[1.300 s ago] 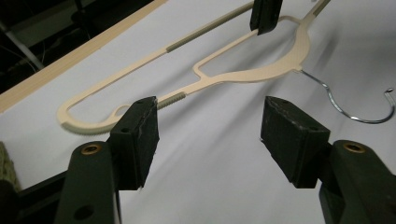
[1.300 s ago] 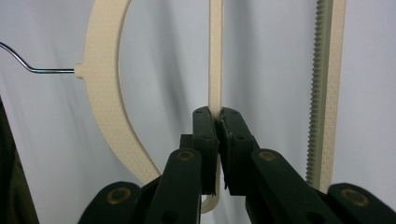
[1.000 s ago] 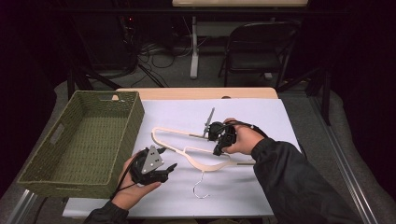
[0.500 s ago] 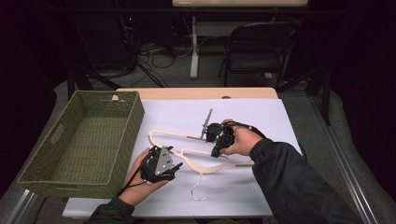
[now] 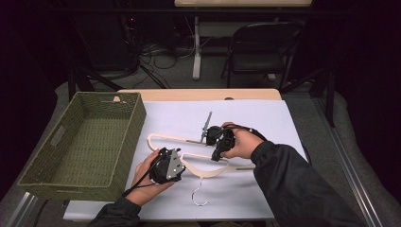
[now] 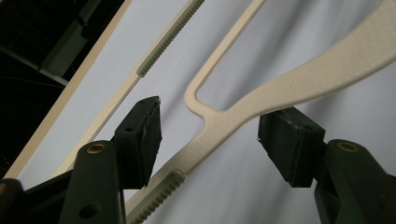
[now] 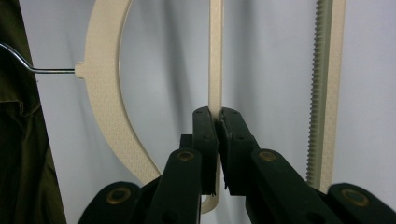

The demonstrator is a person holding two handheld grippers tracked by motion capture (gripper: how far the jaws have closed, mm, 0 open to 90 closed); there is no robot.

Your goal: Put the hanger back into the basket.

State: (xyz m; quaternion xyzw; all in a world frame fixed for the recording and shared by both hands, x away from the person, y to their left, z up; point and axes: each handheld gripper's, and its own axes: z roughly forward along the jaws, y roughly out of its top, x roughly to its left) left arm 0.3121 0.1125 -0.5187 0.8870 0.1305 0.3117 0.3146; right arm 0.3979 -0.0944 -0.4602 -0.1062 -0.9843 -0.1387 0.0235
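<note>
Two cream plastic hangers lie on the white sheet. The near hanger has a wire hook that points toward me. The far hanger lies just behind it. My right gripper is shut on the near hanger's thin bar; the curved body and the hook show to its left. My left gripper is open, its pads apart on either side of the near hanger's end corner without touching it.
A green woven basket stands at the table's left, close to my left hand. The far hanger's ribbed bar runs beside the held bar. A dark sleeve hangs at the left. A chair stands beyond the table.
My left gripper has moved right, away from the basket, up to the near hanger's end, so its open jaws now straddle that corner. The right gripper has stayed shut on the bar.
</note>
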